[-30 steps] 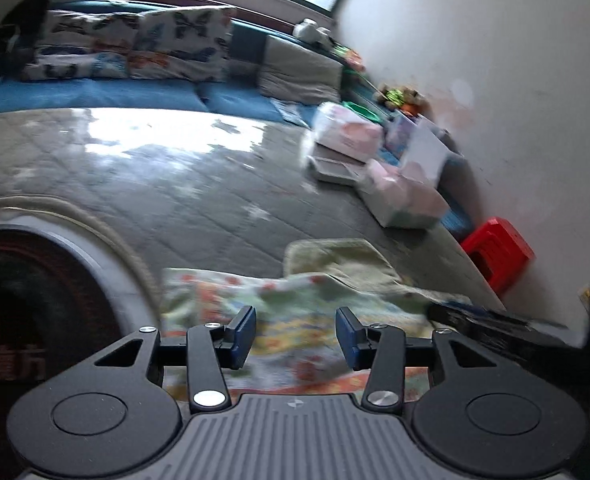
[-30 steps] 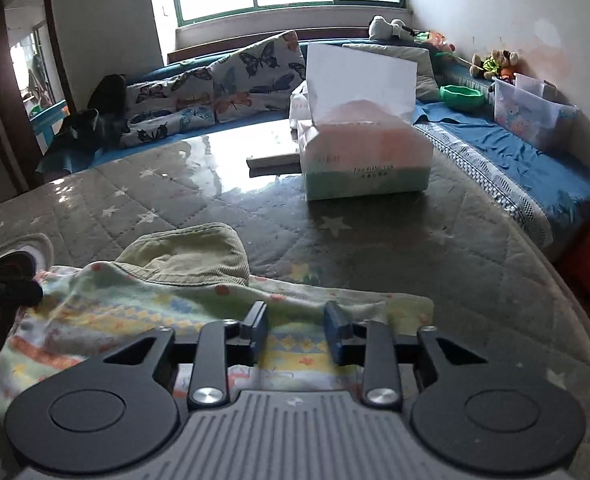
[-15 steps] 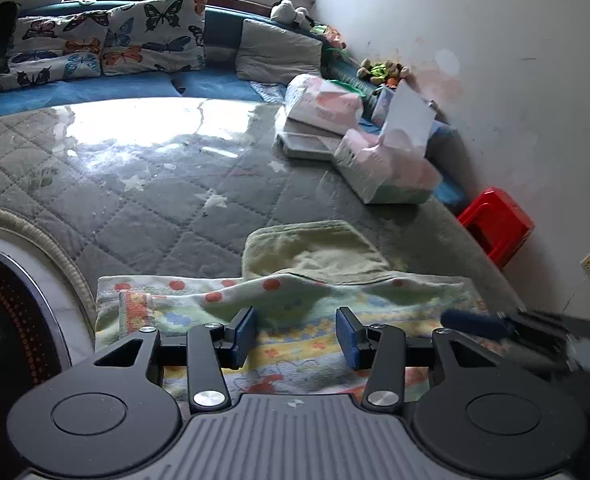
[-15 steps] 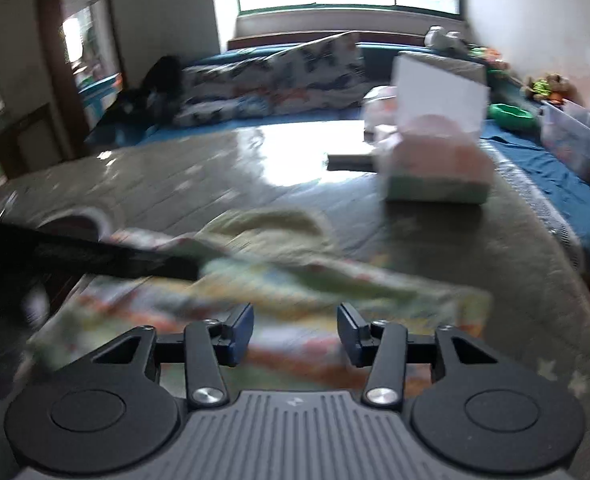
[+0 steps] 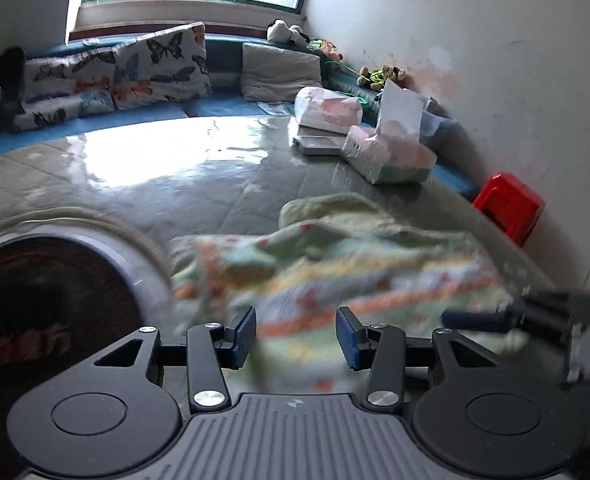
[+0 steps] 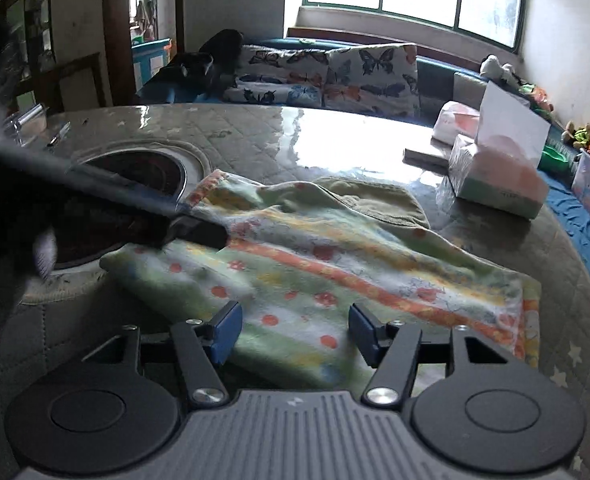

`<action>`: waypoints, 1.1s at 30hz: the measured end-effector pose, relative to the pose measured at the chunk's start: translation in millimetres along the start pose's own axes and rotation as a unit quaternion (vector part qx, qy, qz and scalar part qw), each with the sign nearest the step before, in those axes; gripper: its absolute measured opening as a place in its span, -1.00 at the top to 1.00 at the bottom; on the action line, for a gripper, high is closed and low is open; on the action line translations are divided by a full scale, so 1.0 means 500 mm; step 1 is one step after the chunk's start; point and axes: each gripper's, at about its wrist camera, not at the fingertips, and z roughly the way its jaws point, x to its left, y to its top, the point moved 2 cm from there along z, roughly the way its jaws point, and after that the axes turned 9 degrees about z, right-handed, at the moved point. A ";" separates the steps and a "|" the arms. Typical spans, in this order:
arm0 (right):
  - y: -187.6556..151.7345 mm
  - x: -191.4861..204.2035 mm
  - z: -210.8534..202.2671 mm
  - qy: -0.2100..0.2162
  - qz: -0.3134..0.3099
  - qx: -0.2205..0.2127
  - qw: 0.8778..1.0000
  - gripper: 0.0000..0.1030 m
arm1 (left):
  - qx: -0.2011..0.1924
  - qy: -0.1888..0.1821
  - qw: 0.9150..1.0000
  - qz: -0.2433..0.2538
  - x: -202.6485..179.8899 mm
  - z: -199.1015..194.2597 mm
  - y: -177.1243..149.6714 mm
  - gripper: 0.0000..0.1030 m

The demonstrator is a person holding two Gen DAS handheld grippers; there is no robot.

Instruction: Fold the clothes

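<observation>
Patterned cloth [image 6: 335,276], pale green with orange stripes and red dots, spread over grey quilted table cover [image 6: 495,248], rumpled along far edge. Olive-green garment [image 6: 379,200] lying just behind it, partly tucked under its far edge. Round dark opening [image 6: 143,168] in tabletop at cloth's left end, one corner of cloth hanging over its rim.

Right gripper [image 6: 291,334] low over near edge of cloth, jaws opening, blue pads apart with cloth below and between them but not pressed. Left gripper [image 5: 297,338] over same cloth, blurred in its own view; jaws parted, pads clear of fabric, nothing pinched. Seen from right wrist, left gripper's fingers [image 6: 199,232] reaching in from left and lying across cloth's far-left corner; contact there cannot be told. Seen from left wrist, right gripper's fingers [image 5: 475,316] at cloth's right edge.

Tissue box [image 6: 499,184] with white sheet standing up, farther right on table, well apart from cloth; flat grey item [image 6: 423,156] and wrapped pack [image 6: 455,120] behind it. Butterfly-print cushions [image 6: 327,76] on blue bench under window. Red stool [image 5: 509,208] by wall.
</observation>
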 end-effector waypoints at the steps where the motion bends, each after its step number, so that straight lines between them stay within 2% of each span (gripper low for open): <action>1: -0.001 0.002 0.001 0.002 0.002 0.001 1.000 -0.20 | -0.002 0.004 1.000 0.004 -0.001 -0.007 -0.010 0.09; 7: -0.009 0.004 -0.007 -0.005 0.005 -0.006 1.000 -0.25 | -0.006 0.036 0.999 0.023 -0.008 -0.010 -0.042 0.08; 11: -0.020 -0.031 -0.041 -0.009 0.043 -0.024 0.999 -0.33 | -0.008 0.042 0.999 0.013 0.001 -0.016 -0.050 0.06; 19: -0.086 -0.129 -0.074 -0.043 0.130 -0.028 0.990 -0.35 | -0.006 0.046 0.999 -0.010 0.016 -0.035 -0.065 -0.09; 23: -0.097 -0.151 -0.094 -0.045 0.148 -0.040 0.987 -0.43 | -0.006 0.044 0.999 -0.025 0.017 -0.050 -0.071 -0.30; 25: -0.097 -0.156 -0.101 -0.042 0.153 -0.046 0.986 -0.63 | -0.005 0.042 0.999 -0.030 0.014 -0.059 -0.074 -0.40; 27: -0.094 -0.155 -0.103 -0.042 0.156 -0.054 0.985 -0.71 | -0.004 0.041 0.999 -0.035 0.011 -0.067 -0.077 -0.63; 29: -0.092 -0.149 -0.105 -0.046 0.157 -0.058 0.985 -0.79 | -0.003 0.043 0.998 -0.041 0.008 -0.075 -0.080 -0.71; 31: -0.093 -0.143 -0.107 -0.054 0.156 -0.062 0.984 -1.00 | -0.003 0.044 0.998 -0.043 0.004 -0.082 -0.083 -0.77; 33: -0.097 -0.137 -0.108 -0.062 0.155 -0.063 0.984 -1.00 | -0.002 0.045 0.998 -0.045 0.000 -0.088 -0.087 -0.92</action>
